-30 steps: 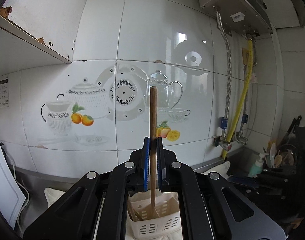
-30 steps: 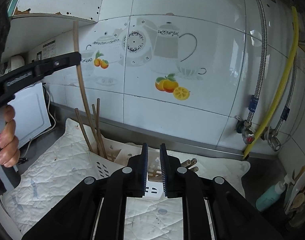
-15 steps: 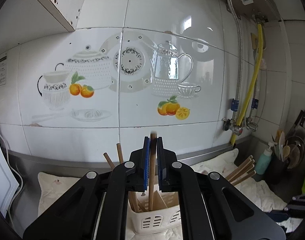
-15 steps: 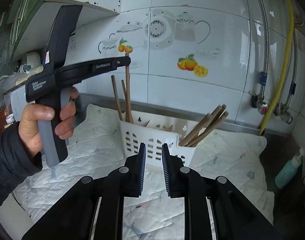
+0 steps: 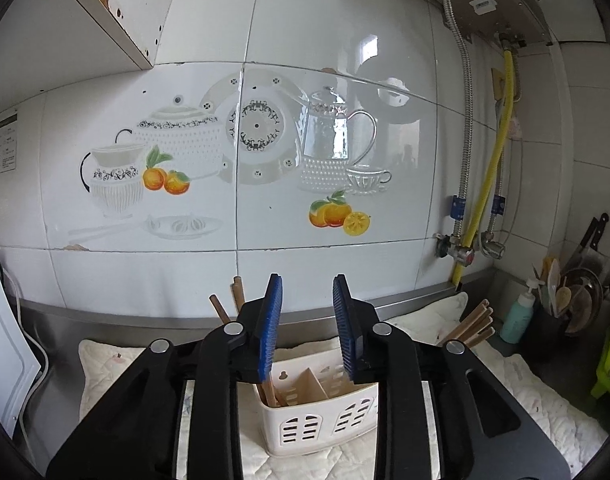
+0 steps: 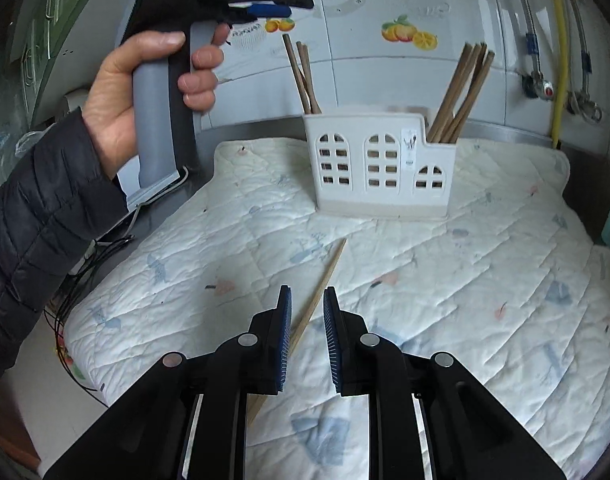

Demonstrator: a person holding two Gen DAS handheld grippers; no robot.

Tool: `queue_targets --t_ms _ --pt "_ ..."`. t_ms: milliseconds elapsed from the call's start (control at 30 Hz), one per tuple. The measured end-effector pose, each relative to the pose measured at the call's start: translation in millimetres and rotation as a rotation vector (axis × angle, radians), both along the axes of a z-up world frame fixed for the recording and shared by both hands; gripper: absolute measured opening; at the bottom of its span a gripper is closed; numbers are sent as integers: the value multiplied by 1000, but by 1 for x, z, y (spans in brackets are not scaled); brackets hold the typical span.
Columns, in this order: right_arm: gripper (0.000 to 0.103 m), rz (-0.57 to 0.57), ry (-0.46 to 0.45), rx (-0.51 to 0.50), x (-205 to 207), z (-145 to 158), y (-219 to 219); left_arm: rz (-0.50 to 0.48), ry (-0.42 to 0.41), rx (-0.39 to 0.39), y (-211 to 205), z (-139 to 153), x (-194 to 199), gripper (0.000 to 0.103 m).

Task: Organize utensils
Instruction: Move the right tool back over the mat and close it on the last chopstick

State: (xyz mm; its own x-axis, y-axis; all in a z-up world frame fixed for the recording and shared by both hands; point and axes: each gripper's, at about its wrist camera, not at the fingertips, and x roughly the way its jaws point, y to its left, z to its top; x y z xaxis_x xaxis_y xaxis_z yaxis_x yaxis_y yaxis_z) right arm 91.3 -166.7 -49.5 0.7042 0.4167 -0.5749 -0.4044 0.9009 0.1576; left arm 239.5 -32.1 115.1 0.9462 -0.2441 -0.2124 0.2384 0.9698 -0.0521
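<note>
A white slotted utensil holder (image 6: 385, 168) stands on the quilted mat (image 6: 465, 280). Brown chopsticks (image 6: 303, 76) lean in its left compartment, and a larger bunch (image 6: 461, 92) leans in its right one. My left gripper (image 5: 307, 316) hangs above the holder (image 5: 317, 416); its jaws are opening with nothing between them. In the right wrist view a hand holds that left gripper (image 6: 289, 4) at the upper left. My right gripper (image 6: 307, 308) hovers low over the mat, fingers a narrow gap apart. A single loose chopstick (image 6: 325, 276) lies on the mat, running under that gap, not pinched.
A teal soap bottle (image 5: 517, 316) and a dark pot of spoons and knives (image 5: 577, 292) stand at the right. A yellow hose (image 5: 489, 184) and valves run down the tiled wall. A white appliance (image 5: 1, 340) and loose cables sit at the left.
The left jaws have parted and the chopstick they held has dropped into the holder's left compartment. The right gripper has come down and forward over the loose chopstick on the mat.
</note>
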Motion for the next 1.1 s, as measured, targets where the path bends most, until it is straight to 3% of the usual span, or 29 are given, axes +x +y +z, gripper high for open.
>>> queue_targets --t_ms 133,200,233,467,667,833,1100 --pt "17 -13 70 35 -9 -25 8 -1 -20 -3 4 3 -16 37" --pt "17 -19 107 53 -12 -36 11 1 -29 -11 8 4 -24 46" --pt "17 -21 114 52 -14 -40 13 8 -33 -17 12 4 -29 52" --pt "17 -46 143 58 -25 -57 24 42 -16 -45 36 -4 -63 64" --pt "17 -80 145 39 -29 -64 33 67 32 -67 56 -28 -94 68" --pt "17 -100 146 33 -29 -69 36 87 121 -71 67 -62 -112 68" --pt "9 -113 158 57 -25 -71 31 77 250 -22 71 -122 -136 68"
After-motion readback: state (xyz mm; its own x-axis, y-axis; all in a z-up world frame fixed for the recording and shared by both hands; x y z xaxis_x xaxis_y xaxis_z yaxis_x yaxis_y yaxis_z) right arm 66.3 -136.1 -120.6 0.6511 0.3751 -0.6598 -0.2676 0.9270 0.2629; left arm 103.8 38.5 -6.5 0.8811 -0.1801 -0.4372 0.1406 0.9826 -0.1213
